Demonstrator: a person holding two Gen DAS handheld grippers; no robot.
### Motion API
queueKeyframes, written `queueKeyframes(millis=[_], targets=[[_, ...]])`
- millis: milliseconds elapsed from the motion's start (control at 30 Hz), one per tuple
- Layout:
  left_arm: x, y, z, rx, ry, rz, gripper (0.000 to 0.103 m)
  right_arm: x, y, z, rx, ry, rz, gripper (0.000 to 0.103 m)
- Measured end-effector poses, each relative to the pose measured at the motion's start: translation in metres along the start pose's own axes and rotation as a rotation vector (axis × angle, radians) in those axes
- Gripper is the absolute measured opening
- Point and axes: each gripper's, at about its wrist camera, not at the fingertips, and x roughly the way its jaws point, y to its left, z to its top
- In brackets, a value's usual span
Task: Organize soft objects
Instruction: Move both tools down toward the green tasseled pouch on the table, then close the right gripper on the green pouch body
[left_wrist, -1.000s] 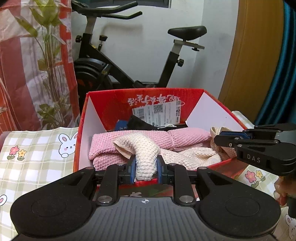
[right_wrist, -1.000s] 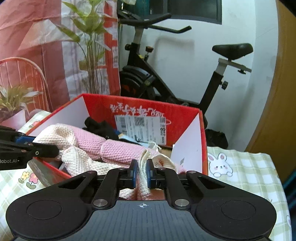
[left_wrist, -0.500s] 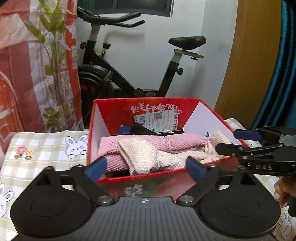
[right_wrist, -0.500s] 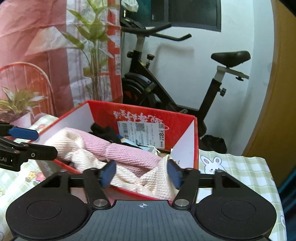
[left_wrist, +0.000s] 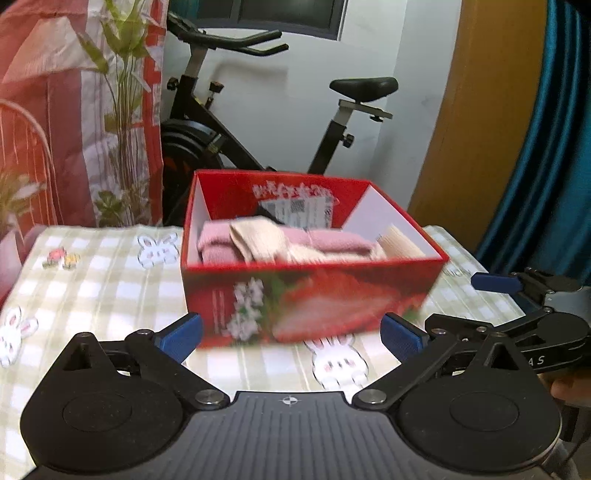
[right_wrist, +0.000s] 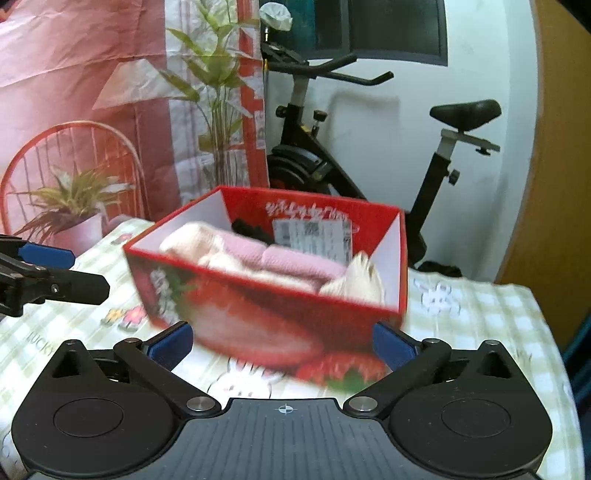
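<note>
A red cardboard box (left_wrist: 317, 295) (right_wrist: 258, 314) stands on the checked tablecloth. Inside lie a pink knitted cloth (left_wrist: 332, 240) (right_wrist: 291, 258) and a cream knitted cloth (left_wrist: 258, 236) (right_wrist: 192, 240), with something black (right_wrist: 251, 229) at the back. My left gripper (left_wrist: 291, 332) is open and empty, held back in front of the box. My right gripper (right_wrist: 282, 343) is open and empty, also in front of the box. The right gripper shows at the right of the left wrist view (left_wrist: 517, 317); the left gripper shows at the left of the right wrist view (right_wrist: 48, 273).
The table carries a green checked cloth with rabbit prints (left_wrist: 92, 288). A black exercise bike (left_wrist: 229, 140) stands behind the box. A potted plant (right_wrist: 70, 214) and a red wire chair (right_wrist: 74, 158) are at the left. A blue curtain (left_wrist: 546, 166) hangs at the right.
Both grippers let go of the cream cloth, opened wide and pulled back from the box. The cloths now lie inside the box.
</note>
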Motion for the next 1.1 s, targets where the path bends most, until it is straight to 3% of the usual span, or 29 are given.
queueKeyframes(millis=[367, 567, 967, 1100], targets=[[-0.013, 0.003, -0.068, -0.066, 0.040, -0.001, 0.103, -0.038, 0.002, -0.080, 0.093, 0.050, 0.000, 0.103], [-0.009, -0.002, -0.095, -0.066, 0.093, -0.029, 0.103, -0.053, 0.006, -0.113, 0.073, 0.074, -0.005, 0.102], [-0.005, -0.005, -0.121, -0.084, 0.121, -0.042, 0.103, -0.050, 0.021, -0.144, 0.015, 0.201, 0.034, 0.102], [-0.002, -0.003, -0.124, -0.103, 0.132, -0.049, 0.103, -0.045, 0.025, -0.148, -0.002, 0.234, 0.031, 0.091]])
